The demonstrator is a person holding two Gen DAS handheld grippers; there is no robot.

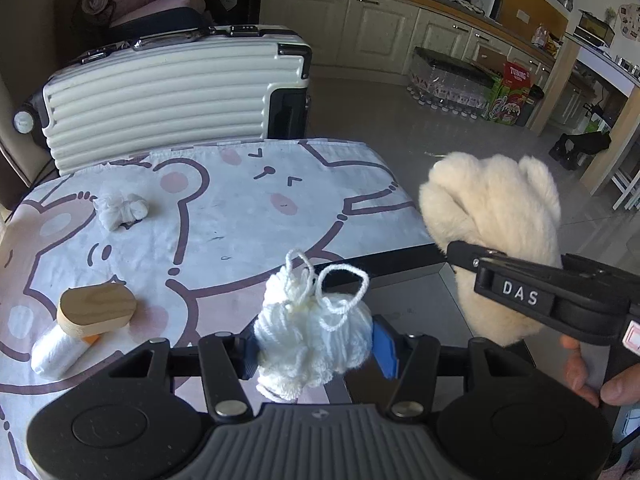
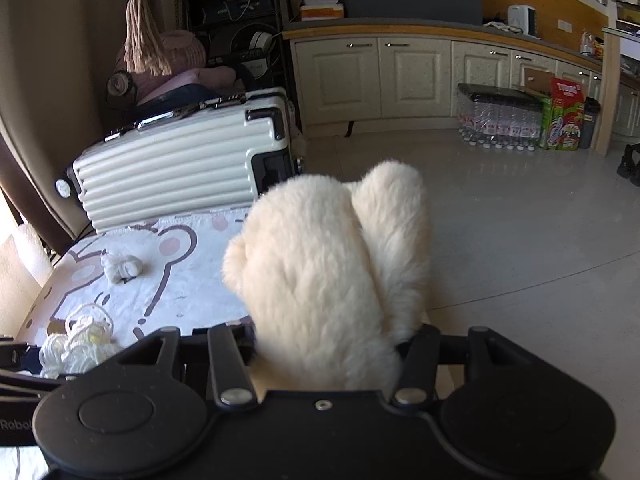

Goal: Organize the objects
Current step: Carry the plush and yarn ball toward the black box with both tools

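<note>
My left gripper (image 1: 314, 346) is shut on a ball of white yarn (image 1: 312, 336), loose loops sticking up, held above the near right part of the table. My right gripper (image 2: 328, 356) is shut on a cream fluffy plush item (image 2: 332, 272); the plush (image 1: 492, 216) hangs beyond the table's right edge in the left wrist view, with the right gripper (image 1: 464, 252) clamped on it. The yarn ball (image 2: 76, 344) shows low left in the right wrist view. On the table lie a crumpled white cloth (image 1: 122, 208), an oval wooden block (image 1: 96, 310) and a white roll (image 1: 60, 350).
The table wears a bear-print cloth (image 1: 224, 216). A white ribbed suitcase (image 1: 168, 92) lies behind its far edge. Cabinets (image 2: 400, 76), a pack of bottles (image 2: 500, 120) and a colourful box (image 2: 564, 120) stand across the grey floor. A person's fingers (image 1: 588, 376) show at right.
</note>
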